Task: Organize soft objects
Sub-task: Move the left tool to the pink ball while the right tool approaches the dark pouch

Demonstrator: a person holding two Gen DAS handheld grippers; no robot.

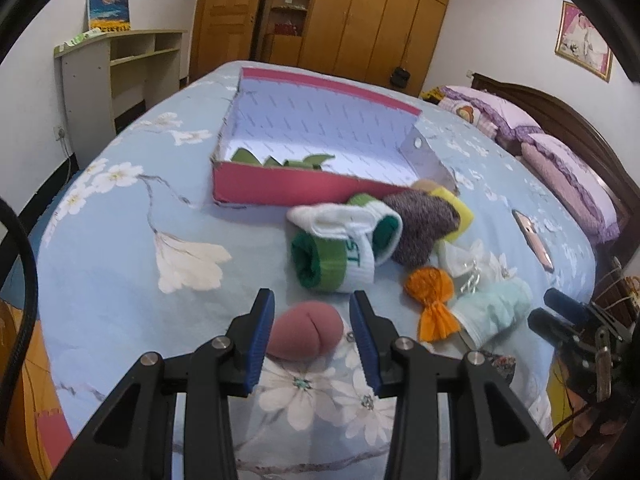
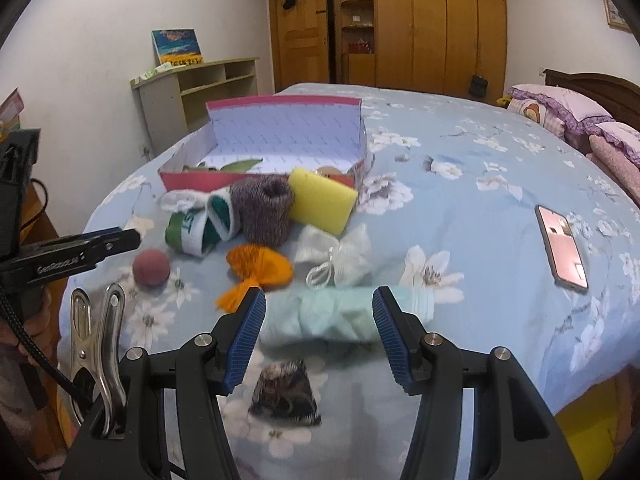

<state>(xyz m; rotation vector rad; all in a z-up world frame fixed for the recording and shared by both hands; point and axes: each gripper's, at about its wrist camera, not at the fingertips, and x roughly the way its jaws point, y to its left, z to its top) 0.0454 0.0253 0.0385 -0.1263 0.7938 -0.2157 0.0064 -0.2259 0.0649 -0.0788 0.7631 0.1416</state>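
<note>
My left gripper (image 1: pixel 312 316) is open around a dusty-pink foam ball (image 1: pixel 305 333) on the bed, jaws either side, not touching. The ball also shows in the right wrist view (image 2: pixel 151 268). My right gripper (image 2: pixel 318 312) is open over a pale mint sock (image 2: pixel 344 316). Beyond lie a green-and-white sock roll (image 1: pixel 340 248), a grey knit roll (image 1: pixel 424 224), a yellow sponge (image 2: pixel 322 200), an orange cloth bundle (image 2: pixel 260 268) and a white pouch (image 2: pixel 340 254). A red open box (image 1: pixel 288 190) holds green fabric pieces (image 1: pixel 280 160).
A pink phone (image 2: pixel 562 248) lies on the bed to the right. A dark patterned triangular pouch (image 2: pixel 285 394) lies under my right gripper. Pillows (image 1: pixel 560 152) and the headboard stand at right, a shelf unit (image 1: pixel 120 64) at left, wardrobes behind.
</note>
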